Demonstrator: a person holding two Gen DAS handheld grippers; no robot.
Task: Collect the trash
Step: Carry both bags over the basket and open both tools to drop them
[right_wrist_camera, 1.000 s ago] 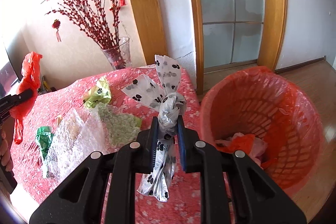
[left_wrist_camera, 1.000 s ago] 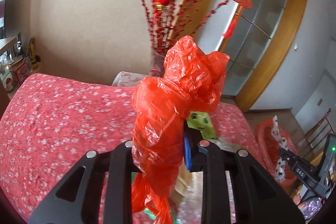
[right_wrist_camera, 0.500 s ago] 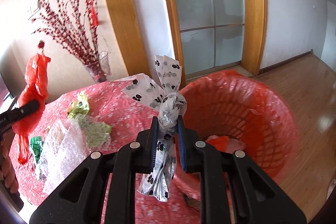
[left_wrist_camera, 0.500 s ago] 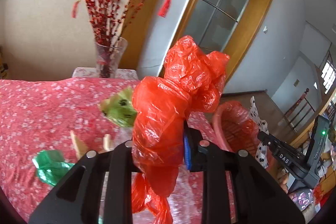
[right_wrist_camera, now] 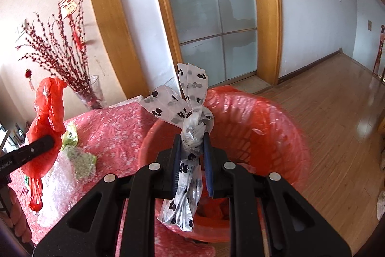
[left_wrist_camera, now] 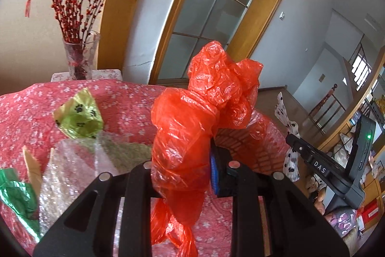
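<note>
I see a thin, crinkly, shiny red plastic bag (left_wrist_camera: 192, 127) and a thin white plastic bag with paw prints (right_wrist_camera: 192, 134). The basket (right_wrist_camera: 276, 136) is red plastic. The floor (right_wrist_camera: 336, 112) is glossy wood.

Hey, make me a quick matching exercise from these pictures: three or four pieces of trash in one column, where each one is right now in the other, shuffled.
Things:
1. red bag
2. paw-print bag
3. bubble wrap
4. green foil

Places:
A. lying by the bubble wrap's near edge
B. gripped in the right gripper, by the red basket
C. spread on the tablecloth
D. gripped in the left gripper

Pairs: 1-D, 2-B, 3-C, 4-A
</note>
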